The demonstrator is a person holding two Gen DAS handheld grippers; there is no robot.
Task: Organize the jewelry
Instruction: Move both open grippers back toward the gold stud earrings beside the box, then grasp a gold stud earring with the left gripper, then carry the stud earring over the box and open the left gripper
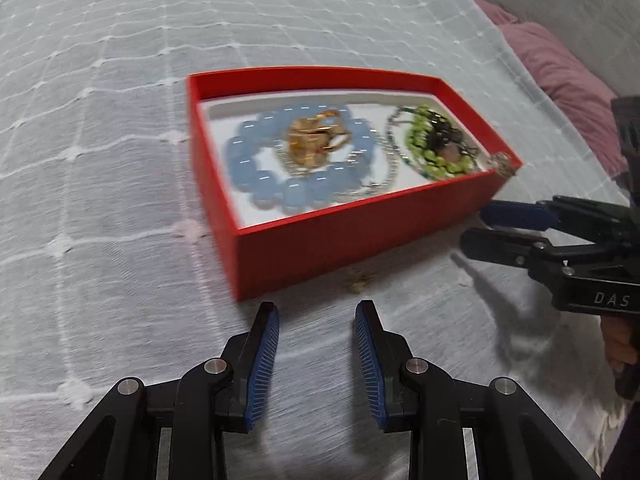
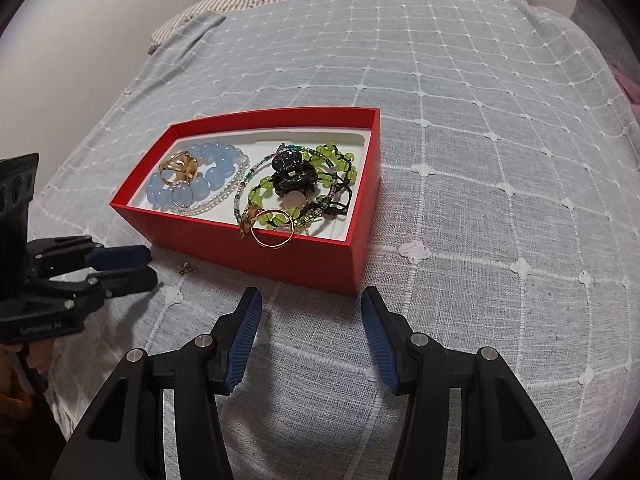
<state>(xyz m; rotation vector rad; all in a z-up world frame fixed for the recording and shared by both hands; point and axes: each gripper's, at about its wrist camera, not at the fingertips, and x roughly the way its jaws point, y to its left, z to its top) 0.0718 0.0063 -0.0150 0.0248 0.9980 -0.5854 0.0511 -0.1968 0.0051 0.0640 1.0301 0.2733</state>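
Observation:
A red box (image 1: 340, 248) (image 2: 304, 258) lies open on the bedspread. Inside it are a blue bead bracelet (image 1: 296, 196) (image 2: 212, 160), a gold piece (image 1: 316, 140) (image 2: 178, 168), a green bead bracelet (image 1: 416, 140) (image 2: 260, 196) and a black hair claw (image 2: 292, 176). A gold ring (image 2: 272, 236) leans over the box's near wall. A tiny gold piece (image 1: 360, 282) (image 2: 186, 267) lies on the cloth in front of the box. My left gripper (image 1: 317, 306) (image 2: 152, 266) is open and empty just short of that piece. My right gripper (image 2: 311, 304) (image 1: 474, 226) is open and empty at the box's corner.
The grey quilted bedspread (image 2: 480, 160) stretches wide around the box. A purple cloth (image 1: 568, 80) lies at the bed's right edge. A striped pillow (image 2: 240, 0) sits at the far end. A person's hand (image 1: 620, 344) grips the right tool's handle.

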